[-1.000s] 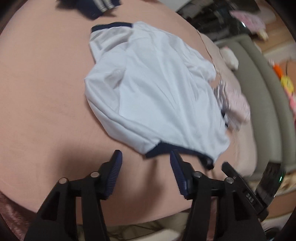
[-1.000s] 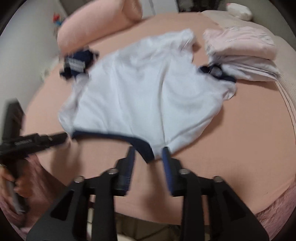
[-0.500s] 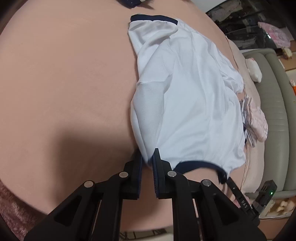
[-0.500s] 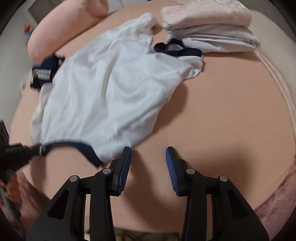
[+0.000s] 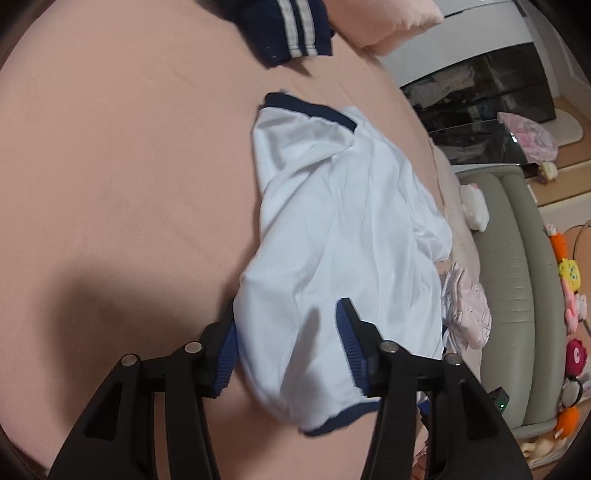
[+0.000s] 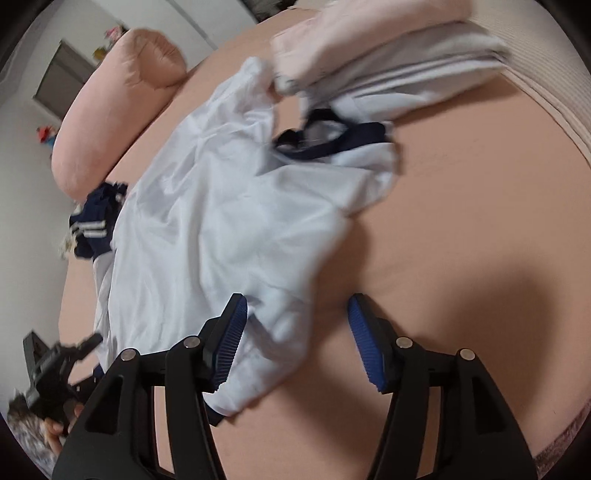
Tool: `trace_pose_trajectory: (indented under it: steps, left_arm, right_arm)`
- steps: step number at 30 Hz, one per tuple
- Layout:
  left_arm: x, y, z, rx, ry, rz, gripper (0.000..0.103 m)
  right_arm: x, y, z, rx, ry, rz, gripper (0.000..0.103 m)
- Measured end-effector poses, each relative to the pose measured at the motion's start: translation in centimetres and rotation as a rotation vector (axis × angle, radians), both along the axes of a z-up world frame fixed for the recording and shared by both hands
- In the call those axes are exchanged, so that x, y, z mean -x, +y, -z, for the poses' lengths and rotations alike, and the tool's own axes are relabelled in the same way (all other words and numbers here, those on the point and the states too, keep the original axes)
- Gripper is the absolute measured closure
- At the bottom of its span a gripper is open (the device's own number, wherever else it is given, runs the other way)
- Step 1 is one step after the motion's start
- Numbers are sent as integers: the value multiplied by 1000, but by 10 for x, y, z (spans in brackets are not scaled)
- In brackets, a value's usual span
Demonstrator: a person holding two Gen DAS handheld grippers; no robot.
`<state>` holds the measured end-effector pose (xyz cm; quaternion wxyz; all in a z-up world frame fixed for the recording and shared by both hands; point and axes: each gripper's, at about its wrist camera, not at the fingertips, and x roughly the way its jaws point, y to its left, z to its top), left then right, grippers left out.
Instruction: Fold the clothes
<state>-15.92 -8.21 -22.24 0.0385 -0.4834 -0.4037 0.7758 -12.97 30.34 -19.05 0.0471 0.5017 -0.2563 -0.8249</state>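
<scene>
A bed (image 5: 110, 184) covered with a peach sheet fills both views, with a pink pillow (image 6: 110, 122) at its head and a grey sofa (image 5: 517, 277) alongside. A white shirt (image 5: 343, 240) with navy trim lies rumpled across the middle of the bed. In the left wrist view, the left gripper (image 5: 286, 349) has its jaws spread wide over the shirt's near end, the cloth lying slack between the blue pads and over the left one. In the right wrist view, the right gripper (image 6: 295, 343) also has its jaws apart, straddling a bunched corner of the shirt without pinching it. Navy shorts (image 5: 284, 29) with white stripes lie near the pillow, and a stack of folded clothes (image 6: 388, 48) sits just beyond the shirt's collar.
</scene>
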Motion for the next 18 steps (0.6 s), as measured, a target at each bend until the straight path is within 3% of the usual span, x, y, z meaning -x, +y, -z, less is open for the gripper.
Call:
trace_pose_trajectory:
  steps: [1, 2, 5, 8, 11, 13, 16, 18]
  left_arm:
    - [-1, 0, -5, 17, 5, 4, 95]
    - [-2, -1, -10, 33, 9, 8, 95]
    - [-5, -2, -25, 80, 23, 20, 96]
    - [-18, -8, -22, 44, 2, 9, 96]
    - [-31, -15, -19, 7, -18, -2, 95]
    - [-40, -20, -17, -17, -31, -9, 94]
    - [-51, -24, -5, -80, -69, -10, 71]
    - [-52, -21, 9, -130, -77, -4, 66]
  right_arm:
    - [4, -5, 0, 16, 8, -32, 64]
    - [8, -7, 2, 55, 7, -61, 90]
    - [5, -8, -7, 22, 2, -53, 97]
    - [-11, -4, -33, -24, 54, -64, 98]
    - [-44, 7, -50, 52, 37, -53, 98]
    - [-54, 9, -50, 40, 18, -45, 98]
    - [-54, 17, -36, 34, -19, -6, 78]
    - [-52, 28, -24, 71, -58, 37, 65]
